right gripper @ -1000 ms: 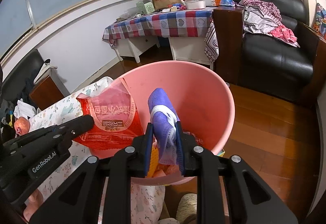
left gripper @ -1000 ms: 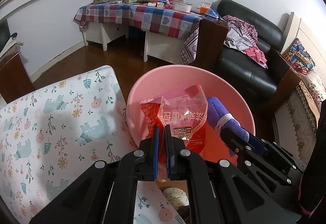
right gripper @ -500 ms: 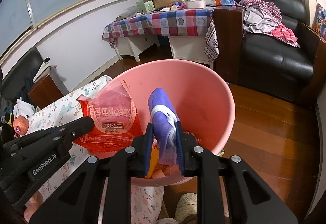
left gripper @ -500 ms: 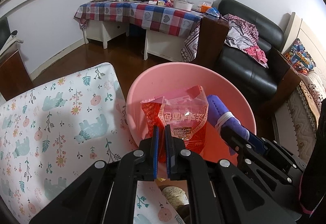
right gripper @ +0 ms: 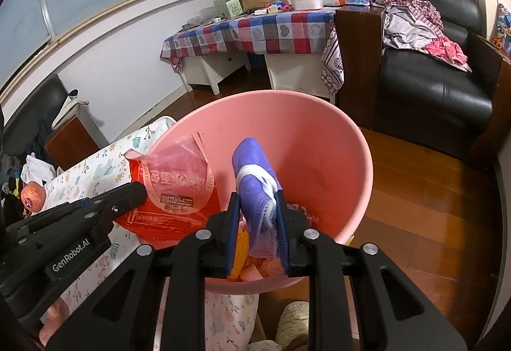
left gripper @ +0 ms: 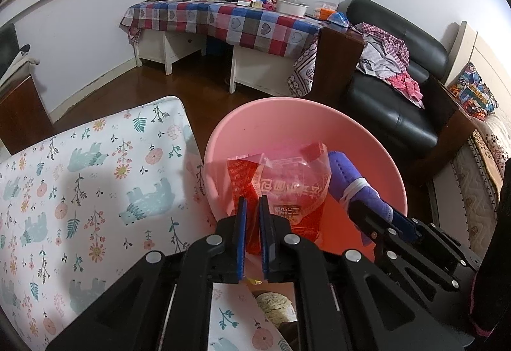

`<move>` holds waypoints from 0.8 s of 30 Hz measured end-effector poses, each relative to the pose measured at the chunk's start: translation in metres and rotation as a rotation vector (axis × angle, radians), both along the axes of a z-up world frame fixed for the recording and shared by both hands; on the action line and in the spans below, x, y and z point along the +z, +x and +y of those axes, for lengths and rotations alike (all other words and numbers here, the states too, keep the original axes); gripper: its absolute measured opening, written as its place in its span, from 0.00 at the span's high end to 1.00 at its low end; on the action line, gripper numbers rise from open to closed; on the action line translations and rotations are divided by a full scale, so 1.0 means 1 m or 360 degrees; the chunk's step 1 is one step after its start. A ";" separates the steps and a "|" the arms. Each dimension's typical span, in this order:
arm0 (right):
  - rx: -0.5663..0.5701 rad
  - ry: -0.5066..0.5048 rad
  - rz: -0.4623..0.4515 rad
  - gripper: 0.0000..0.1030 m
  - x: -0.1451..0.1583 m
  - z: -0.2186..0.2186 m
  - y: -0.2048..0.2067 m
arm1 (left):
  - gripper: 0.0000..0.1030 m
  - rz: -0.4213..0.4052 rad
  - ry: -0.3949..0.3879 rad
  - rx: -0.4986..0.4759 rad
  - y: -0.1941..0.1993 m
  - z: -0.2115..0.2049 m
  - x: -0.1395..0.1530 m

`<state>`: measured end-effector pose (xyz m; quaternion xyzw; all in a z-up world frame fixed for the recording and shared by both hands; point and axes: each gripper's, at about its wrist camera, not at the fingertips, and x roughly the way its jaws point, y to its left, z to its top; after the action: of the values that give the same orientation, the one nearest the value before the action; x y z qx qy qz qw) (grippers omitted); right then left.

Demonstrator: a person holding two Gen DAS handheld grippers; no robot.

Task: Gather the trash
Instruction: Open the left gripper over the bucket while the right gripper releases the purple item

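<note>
Both grippers over the pink bin (right gripper: 335, 140), each clamping trash.
Left gripper (left gripper: 250, 207) angled down, jaws nearly together, pinching the red plastic bag (left gripper: 287, 188) at its near edge above the bin's left side. Right gripper (right gripper: 257, 207) angled down, right of it, clamped on the rolled purple mask (right gripper: 254, 178) above the bin's near rim. Floral tabletop (left gripper: 80, 175) to the left.

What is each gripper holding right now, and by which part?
Left gripper: red bag, pinched at its lower edge. Right gripper: rolled purple mask, gripped at its lower end. Both over the pink bin.
</note>
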<state>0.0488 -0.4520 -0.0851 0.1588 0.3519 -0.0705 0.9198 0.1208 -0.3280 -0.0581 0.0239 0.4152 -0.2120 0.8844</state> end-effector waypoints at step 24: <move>0.0017 0.0006 -0.0001 0.77 -0.004 0.001 -0.003 | 0.76 -0.0023 -0.0006 0.0027 0.003 0.005 0.005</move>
<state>0.0454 -0.4511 -0.0888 0.1586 0.3527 -0.0648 0.9199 0.1236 -0.3232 -0.0536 0.0203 0.4086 -0.2050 0.8892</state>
